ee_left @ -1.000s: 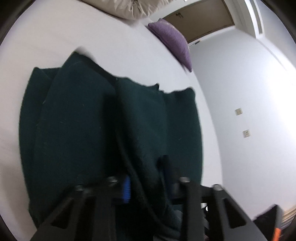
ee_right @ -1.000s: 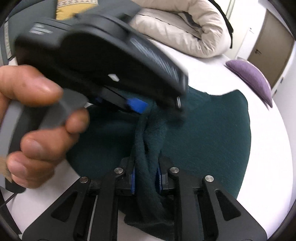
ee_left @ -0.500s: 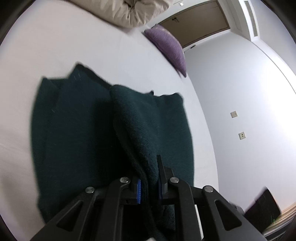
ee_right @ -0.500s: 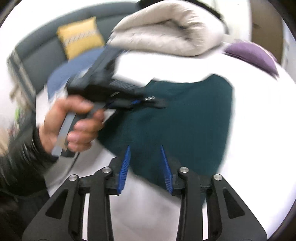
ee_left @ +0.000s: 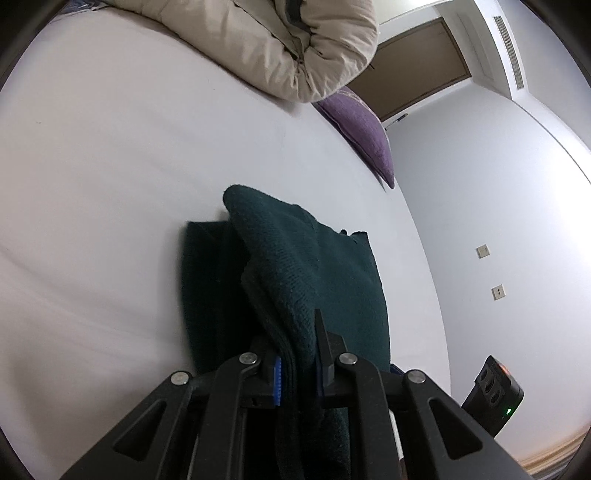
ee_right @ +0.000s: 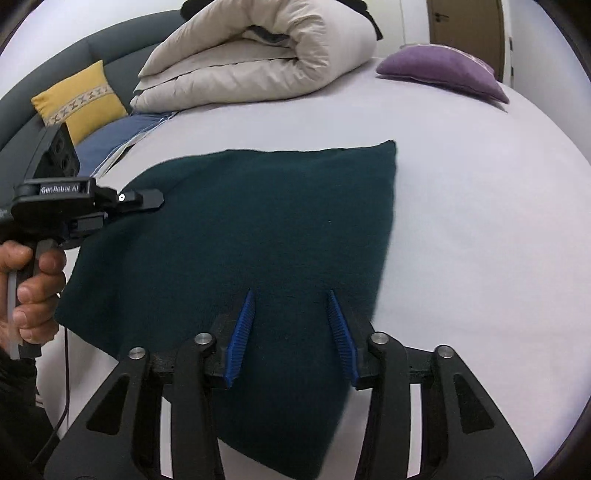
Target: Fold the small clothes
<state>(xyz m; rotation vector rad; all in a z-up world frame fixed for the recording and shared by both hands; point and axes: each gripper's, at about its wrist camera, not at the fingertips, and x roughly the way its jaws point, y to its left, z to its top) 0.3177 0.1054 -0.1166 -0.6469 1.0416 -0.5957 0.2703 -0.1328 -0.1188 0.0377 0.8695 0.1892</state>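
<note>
So we're in a bedroom with pale walls and a brown door (ee_right: 463,33) at the far end, and everything sits on a big bed (ee_right: 480,258) with a white sheet. At the head of it there's a rolled-up beige duvet (ee_right: 258,59), a purple cushion (ee_right: 439,68) over by the door, and a yellow cushion (ee_right: 79,101) leaning on the grey headboard, with something blue (ee_right: 110,138) lying just in front of it.

The dark green knit garment (ee_right: 258,240) is spread mostly flat across the middle of the sheet, near edge toward us. From the right wrist view it looks like a rough rectangle with one clean corner pointing toward the purple cushion.

Our left gripper (ee_left: 297,373) has its jaws pinched narrow on a bunched fold of that knit, and the fold rises in a ridge off the layer underneath (you can see the ribbing pretty well in the left wrist view). In the other view that same gripper sits at the garment's left edge, with the left hand (ee_right: 31,291) wrapped around its handle.

Our right gripper (ee_right: 291,336) has its jaws spread wide with nothing between them, the blue pads (ee_right: 242,332) over the near part of the fabric. Can't tell if they're touching it or just above.
</note>
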